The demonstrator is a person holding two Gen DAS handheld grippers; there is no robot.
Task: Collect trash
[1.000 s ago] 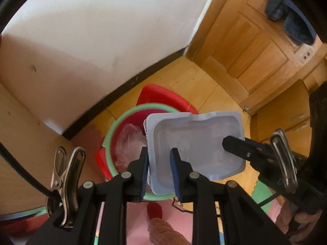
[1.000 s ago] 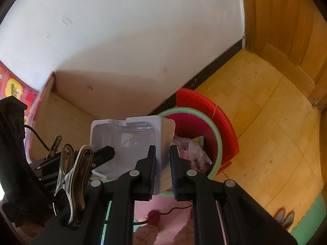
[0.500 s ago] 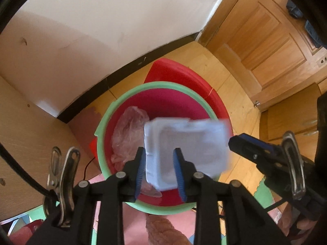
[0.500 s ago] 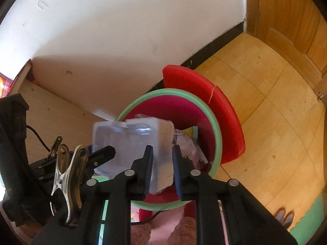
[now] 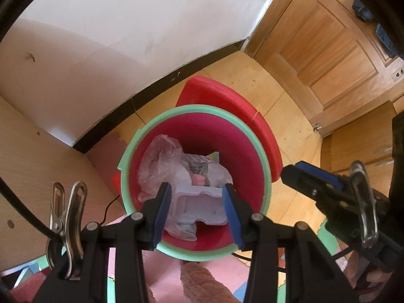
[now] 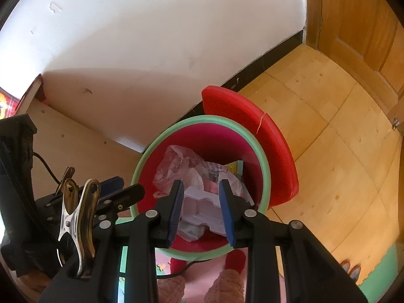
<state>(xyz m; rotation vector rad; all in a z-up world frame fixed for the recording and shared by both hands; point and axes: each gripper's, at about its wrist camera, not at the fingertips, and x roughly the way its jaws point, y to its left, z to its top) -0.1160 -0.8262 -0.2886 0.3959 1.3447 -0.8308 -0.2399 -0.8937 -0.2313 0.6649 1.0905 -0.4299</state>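
A red trash bin (image 5: 197,111) with a green rim stands on the floor by the wall, seen also in the right wrist view as the bin (image 6: 202,120). Inside it lies a white plastic tray (image 5: 199,208), on top of a clear plastic bag (image 5: 161,161) and paper scraps. In the right wrist view the tray (image 6: 204,209) lies in the same place. My left gripper (image 5: 198,210) hangs above the bin, its jaws opening, nothing pressed between them. My right gripper (image 6: 200,208) is also over the bin, jaws opening, holding nothing.
The bin's red lid (image 5: 227,106) stands open behind it. A light wooden cabinet side (image 5: 38,176) is close on the left, a wooden door (image 5: 328,50) at the right. Pink and green foam mats (image 6: 202,267) and the person's slippered feet (image 6: 227,285) lie below.
Both grippers held the white tray above the bin, then sank and opened. The tray dropped out of them and now lies inside the bin.
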